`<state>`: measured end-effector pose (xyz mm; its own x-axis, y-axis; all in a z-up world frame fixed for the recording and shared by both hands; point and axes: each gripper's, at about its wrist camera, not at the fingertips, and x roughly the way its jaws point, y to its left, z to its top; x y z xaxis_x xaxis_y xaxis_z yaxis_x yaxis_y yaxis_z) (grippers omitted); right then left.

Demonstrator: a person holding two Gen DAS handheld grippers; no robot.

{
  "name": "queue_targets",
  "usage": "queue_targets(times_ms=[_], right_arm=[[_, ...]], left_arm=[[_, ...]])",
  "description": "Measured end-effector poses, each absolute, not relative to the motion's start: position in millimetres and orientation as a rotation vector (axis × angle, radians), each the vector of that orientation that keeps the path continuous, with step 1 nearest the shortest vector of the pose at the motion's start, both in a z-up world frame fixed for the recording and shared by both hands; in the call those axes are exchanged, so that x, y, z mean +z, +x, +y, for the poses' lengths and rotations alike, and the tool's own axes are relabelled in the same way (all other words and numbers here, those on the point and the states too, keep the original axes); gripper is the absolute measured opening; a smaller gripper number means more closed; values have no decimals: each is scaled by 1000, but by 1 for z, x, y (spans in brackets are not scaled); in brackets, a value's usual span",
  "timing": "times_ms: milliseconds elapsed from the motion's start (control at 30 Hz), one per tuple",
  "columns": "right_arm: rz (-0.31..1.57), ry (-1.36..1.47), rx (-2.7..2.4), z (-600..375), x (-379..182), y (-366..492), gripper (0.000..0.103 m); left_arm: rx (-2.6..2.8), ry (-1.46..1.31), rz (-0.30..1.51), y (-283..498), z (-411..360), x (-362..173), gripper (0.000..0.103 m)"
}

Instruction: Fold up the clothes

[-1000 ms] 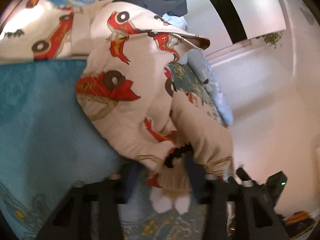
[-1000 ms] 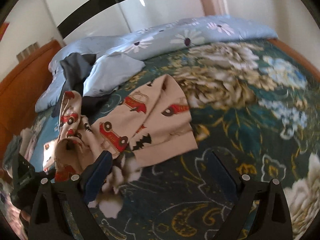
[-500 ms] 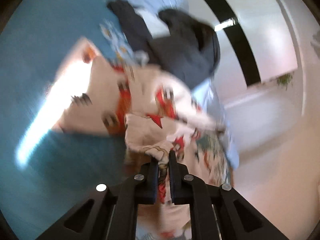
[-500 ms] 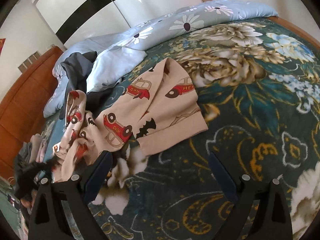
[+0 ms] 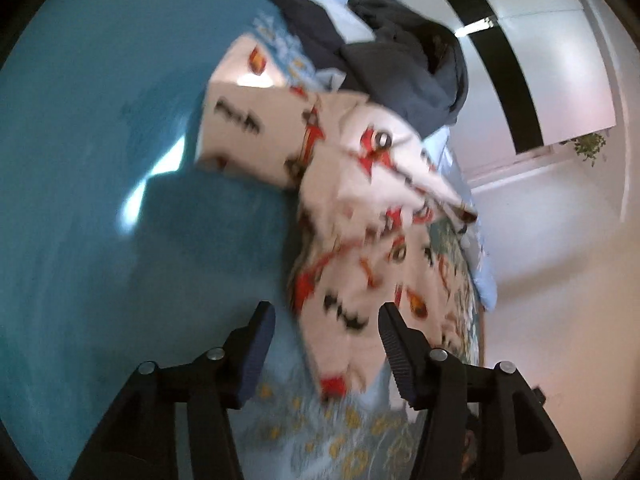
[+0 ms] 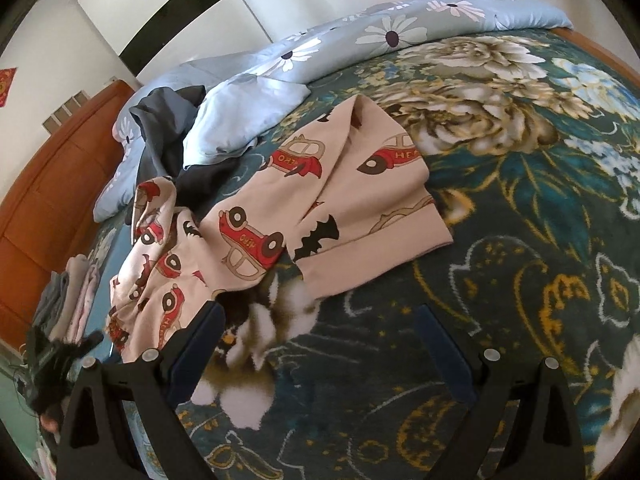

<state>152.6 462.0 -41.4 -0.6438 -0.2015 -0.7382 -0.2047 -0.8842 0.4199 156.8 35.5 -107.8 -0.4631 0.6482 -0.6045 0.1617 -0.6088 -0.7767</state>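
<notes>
Cream pyjama trousers [image 6: 352,192] printed with red cars and black bats lie on the dark floral bedspread [image 6: 520,264]. One leg lies flat; the other end is bunched up at the left. In the left wrist view the same trousers [image 5: 360,208] hang crumpled just beyond my left gripper [image 5: 326,320]. Its jaws are opening, and the cloth's lower edge lies between the pads without being pressed. My right gripper [image 6: 316,324] stands open above the bedspread, just short of the flat leg's hem, with nothing in it.
A dark grey garment [image 6: 168,128] and a light blue daisy duvet [image 6: 360,36] are heaped behind the trousers. An orange wooden headboard [image 6: 52,184] is at the left, with folded clothes [image 6: 76,296] stacked near it. White wall and floor [image 5: 560,240] lie beyond the bed.
My left gripper was shut on the trousers' cloth half a second ago and has now opened and let it go. The right gripper has sunk slightly toward the bedspread.
</notes>
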Motion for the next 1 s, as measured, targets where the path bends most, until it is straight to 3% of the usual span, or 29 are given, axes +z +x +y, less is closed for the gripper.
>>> queue_targets(times_ms=[367, 400, 433, 500, 700, 1000], right_arm=[[780, -1340, 2759, 452, -42, 154, 97], [790, -1335, 2755, 454, -42, 155, 97], [799, -1330, 2750, 456, -42, 156, 97], [821, -1321, 2736, 461, -42, 159, 97], [877, -1314, 2705, 471, -43, 165, 97], [922, -1295, 2700, 476, -42, 164, 97]], left_arm=[[1941, -1417, -1289, 159, 66, -123, 56], [1961, -1389, -1316, 159, 63, -122, 50], [1997, -1368, -1322, 158, 59, -121, 32], [2075, -1369, -1300, 155, 56, -118, 12], [2227, -1228, -1437, 159, -7, -105, 10], [2537, -959, -1687, 187, -171, -75, 10]])
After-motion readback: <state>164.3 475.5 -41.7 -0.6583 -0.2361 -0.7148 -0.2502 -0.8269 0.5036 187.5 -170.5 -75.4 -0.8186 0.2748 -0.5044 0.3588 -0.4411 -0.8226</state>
